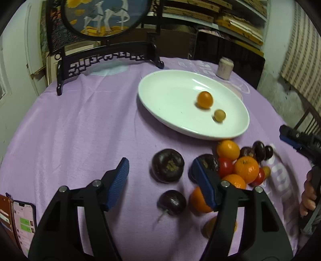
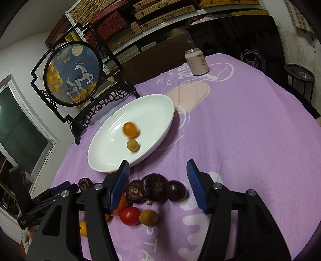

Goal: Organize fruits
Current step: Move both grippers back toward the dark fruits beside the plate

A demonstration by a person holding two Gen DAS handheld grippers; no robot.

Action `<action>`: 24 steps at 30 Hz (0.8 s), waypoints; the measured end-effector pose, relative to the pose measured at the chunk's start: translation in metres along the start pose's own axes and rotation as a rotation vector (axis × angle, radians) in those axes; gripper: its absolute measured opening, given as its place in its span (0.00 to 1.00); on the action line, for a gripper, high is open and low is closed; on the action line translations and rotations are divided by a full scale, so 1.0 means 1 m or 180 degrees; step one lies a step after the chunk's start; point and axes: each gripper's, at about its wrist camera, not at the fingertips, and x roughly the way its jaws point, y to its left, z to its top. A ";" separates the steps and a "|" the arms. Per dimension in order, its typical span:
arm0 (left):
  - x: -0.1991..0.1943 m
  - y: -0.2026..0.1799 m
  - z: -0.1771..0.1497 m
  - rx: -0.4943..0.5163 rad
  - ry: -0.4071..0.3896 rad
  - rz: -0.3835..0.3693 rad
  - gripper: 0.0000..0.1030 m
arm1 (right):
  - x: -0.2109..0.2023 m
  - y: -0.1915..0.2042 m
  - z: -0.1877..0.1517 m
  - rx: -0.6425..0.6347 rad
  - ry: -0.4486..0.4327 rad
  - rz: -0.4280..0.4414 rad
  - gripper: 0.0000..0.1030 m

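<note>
Cluttered shelves (image 2: pixel 140 18) behind lilac-clothed table (image 2: pixel 250 130)

You have a lilac printed tablecloth (image 2: pixel 250 130) over the table, with a round framed deer screen (image 2: pixel 73 73) on a black carved stand at the far edge, a pale drink can (image 2: pixel 197 62) upright well apart from it, and a lit phone (image 1: pixel 24 222) in a brown case near you.

We saw a glossy white ceramic plate (image 1: pixel 160 96) on soft matt lilac cloth (image 1: pixel 80 130); the tomato (image 2: pixel 130 215) shone smooth, and the tongs' blue pads (image 2: pixel 193 176) looked ribbed.
</note>
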 end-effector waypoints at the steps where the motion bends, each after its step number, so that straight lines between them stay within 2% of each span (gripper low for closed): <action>1: 0.001 -0.003 -0.001 0.0043 0.0012 0.0008 0.66 | 0.000 0.001 0.000 -0.0011 -0.0008 -0.0007 0.58; 5: 0.007 -0.011 -0.003 0.0179 0.0028 0.0094 0.67 | 0.001 0.003 -0.001 -0.0060 -0.0020 -0.0049 0.58; 9: 0.020 -0.001 -0.001 0.0082 0.0149 0.0214 0.67 | 0.003 0.001 -0.001 -0.0049 0.0007 -0.0062 0.58; 11: 0.025 0.008 0.001 0.0021 0.0189 0.0283 0.76 | 0.005 0.000 -0.001 -0.0030 0.0035 -0.0068 0.58; 13: 0.023 0.016 0.004 -0.0037 0.0130 0.0471 0.81 | 0.005 0.001 -0.002 -0.0038 0.0039 -0.0076 0.58; 15: 0.016 0.029 0.006 -0.0176 0.0022 0.0721 0.80 | 0.004 0.002 -0.002 -0.0054 0.0014 -0.0092 0.58; 17: 0.013 0.038 0.007 -0.0304 0.0009 0.0665 0.79 | 0.004 0.002 -0.002 -0.0059 0.0005 -0.0091 0.58; 19: 0.013 0.037 0.007 -0.0355 0.0038 0.0446 0.78 | 0.004 0.004 -0.003 -0.0079 0.0008 -0.0089 0.58; 24: 0.011 0.007 0.005 0.0041 -0.0037 0.0302 0.78 | 0.005 0.006 -0.003 -0.0135 0.0017 -0.0103 0.58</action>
